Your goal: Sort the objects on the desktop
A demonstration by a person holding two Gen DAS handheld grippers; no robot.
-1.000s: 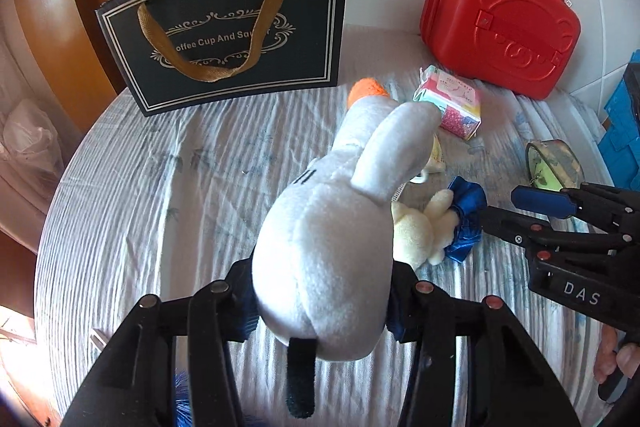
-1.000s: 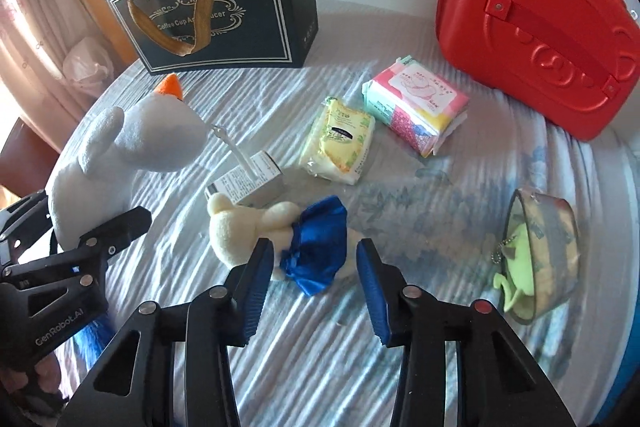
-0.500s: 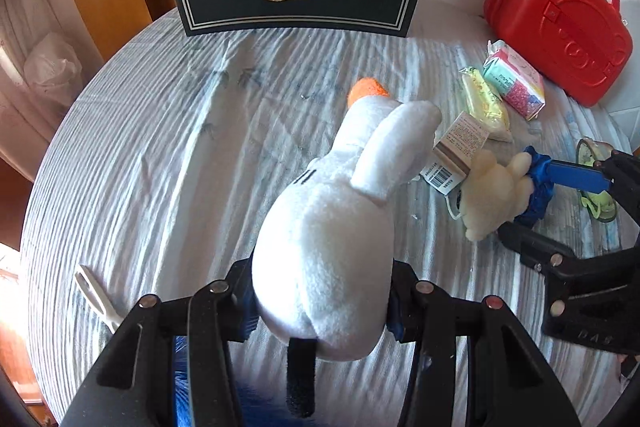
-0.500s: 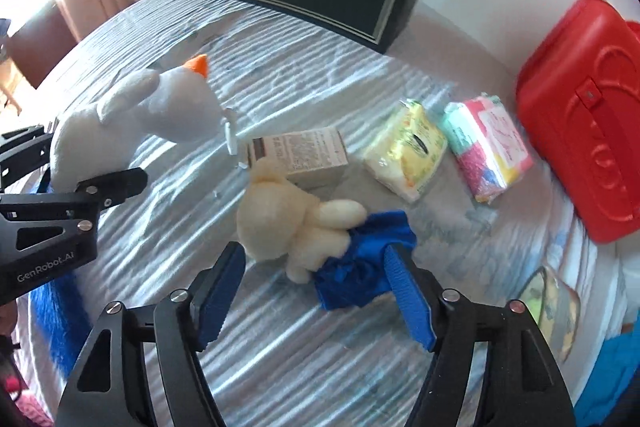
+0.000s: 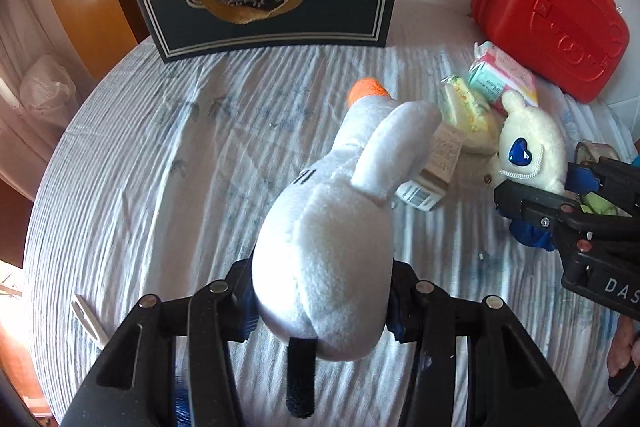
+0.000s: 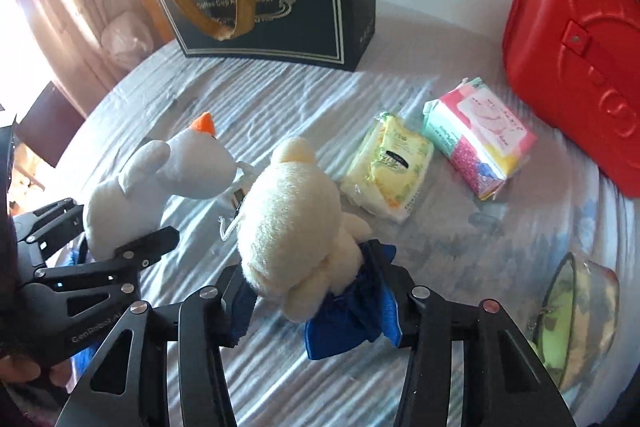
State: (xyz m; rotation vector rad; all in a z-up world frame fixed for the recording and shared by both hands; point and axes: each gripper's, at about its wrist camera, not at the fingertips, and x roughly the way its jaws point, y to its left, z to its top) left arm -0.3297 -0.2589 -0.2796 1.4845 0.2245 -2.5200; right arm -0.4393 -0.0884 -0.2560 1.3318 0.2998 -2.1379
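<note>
Both my grippers angle steeply down over a round table covered in a wrinkled pale cloth (image 5: 168,155). My left gripper (image 5: 320,301) is clamped around the rear of a white plush goose (image 5: 332,227), its orange beak pointing away from me. My right gripper (image 6: 316,291) has just been closing and now squeezes a cream plush bear (image 6: 292,219) by its blue skirt; the bear's face is turned away in the right view. A small box (image 5: 432,171) lies half hidden behind the goose. The red case (image 6: 580,67) is cut off at the edge.
</note>
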